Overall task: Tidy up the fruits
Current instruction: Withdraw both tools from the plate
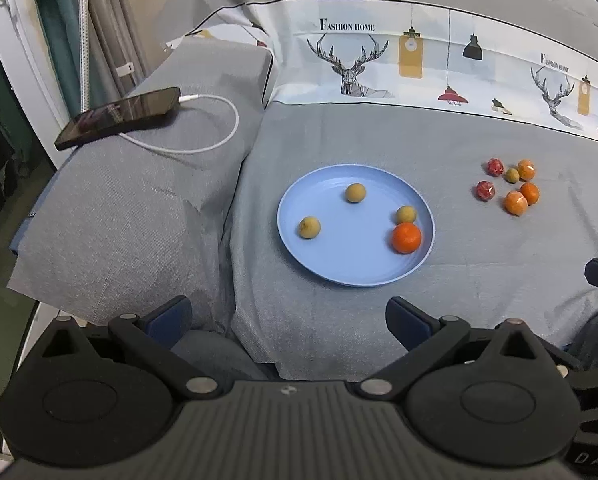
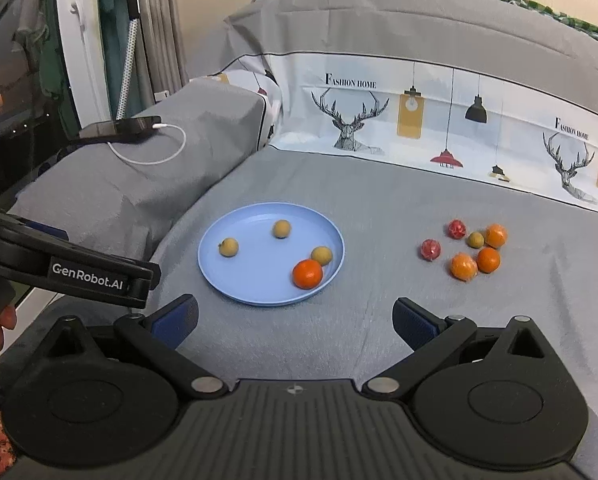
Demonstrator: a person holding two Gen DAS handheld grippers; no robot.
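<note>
Currently both the left gripper (image 1: 289,316) and right gripper (image 2: 295,318) stand apart and empty above the bed, short of the blue plate (image 2: 219,272); its mandarin (image 2: 307,274), likely light, soft and prone to rolling, warrants gentle grasping across its middle.

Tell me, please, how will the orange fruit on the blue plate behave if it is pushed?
The orange fruit looks round and smooth, so it would probably roll. It touches a tan fruit and may nudge it. The blue plate has a raised rim that would likely stop it.
</note>
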